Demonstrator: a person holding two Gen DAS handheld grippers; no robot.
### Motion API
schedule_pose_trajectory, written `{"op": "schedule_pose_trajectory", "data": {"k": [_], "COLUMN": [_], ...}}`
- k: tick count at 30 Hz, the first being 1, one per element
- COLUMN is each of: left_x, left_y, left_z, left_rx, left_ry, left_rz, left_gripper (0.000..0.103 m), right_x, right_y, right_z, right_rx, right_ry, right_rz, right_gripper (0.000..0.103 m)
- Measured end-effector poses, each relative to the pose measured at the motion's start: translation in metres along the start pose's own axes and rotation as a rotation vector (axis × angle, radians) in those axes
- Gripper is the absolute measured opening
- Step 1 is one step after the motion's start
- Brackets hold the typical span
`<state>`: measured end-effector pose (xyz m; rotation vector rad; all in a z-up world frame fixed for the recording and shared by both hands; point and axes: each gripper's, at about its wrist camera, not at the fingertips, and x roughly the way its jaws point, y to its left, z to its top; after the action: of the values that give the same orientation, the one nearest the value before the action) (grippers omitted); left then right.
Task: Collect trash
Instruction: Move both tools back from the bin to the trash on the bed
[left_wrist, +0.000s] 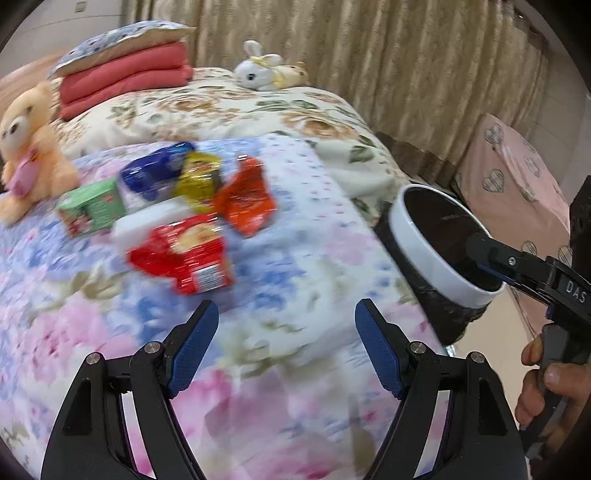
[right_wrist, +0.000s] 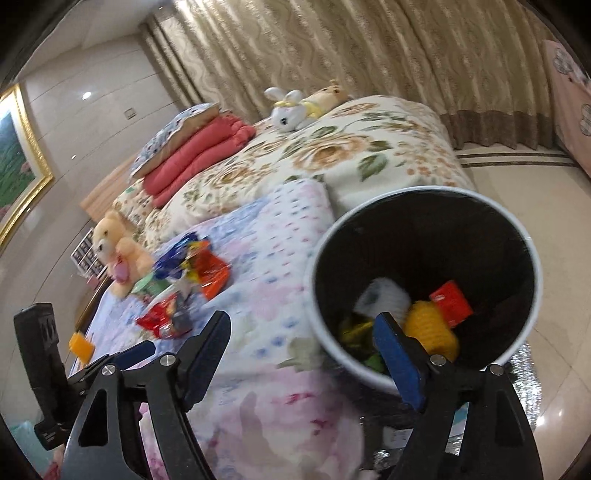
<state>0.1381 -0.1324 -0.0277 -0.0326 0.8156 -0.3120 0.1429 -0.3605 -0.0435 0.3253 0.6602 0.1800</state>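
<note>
- Two grippers: left gripper (left_wrist: 286, 314) and right gripper (right_wrist: 303, 328), both with jaws spread, nothing between their ribbed blue pads.
- Six pieces of trash in a blurred cluster on the floral quilt (left_wrist: 295, 266): four crinkled foil wrappers – red wrapper (left_wrist: 184, 254), orange wrapper (left_wrist: 245, 197), yellow wrapper (left_wrist: 197, 175), blue wrapper (left_wrist: 157, 171) – plus one green carton (left_wrist: 92, 208) and one white box (left_wrist: 147, 221).
- One round white-rimmed bin (right_wrist: 424, 280), black-lined, beside the bed, already holding several scraps.
- Three plush toys: one teddy bear (left_wrist: 27, 147), one rabbit (left_wrist: 258, 68), one smaller yellow toy (left_wrist: 295, 72).
</note>
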Motion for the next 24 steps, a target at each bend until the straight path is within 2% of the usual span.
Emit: {"op": "schedule_pose_trajectory", "data": {"k": [12,24], "left_x": [-0.016,-0.010], "left_y": [0.068,0.077], "left_z": [-0.017,-0.010], "left_rx": [-0.115,-0.135], "left_ry": [0.001,0.007], "left_rz": [0.068,0.052], "left_gripper": [0.078,0.078], "right_x": [0.031,0.075], "right_y": [0.056,0.074], "right_z": [-0.018,-0.007], "right_rx": [-0.078,-0.125], "right_ry": [0.064,0.098], "right_rz": [0.076,0.103], "right_gripper": [0.082,0.082]}}
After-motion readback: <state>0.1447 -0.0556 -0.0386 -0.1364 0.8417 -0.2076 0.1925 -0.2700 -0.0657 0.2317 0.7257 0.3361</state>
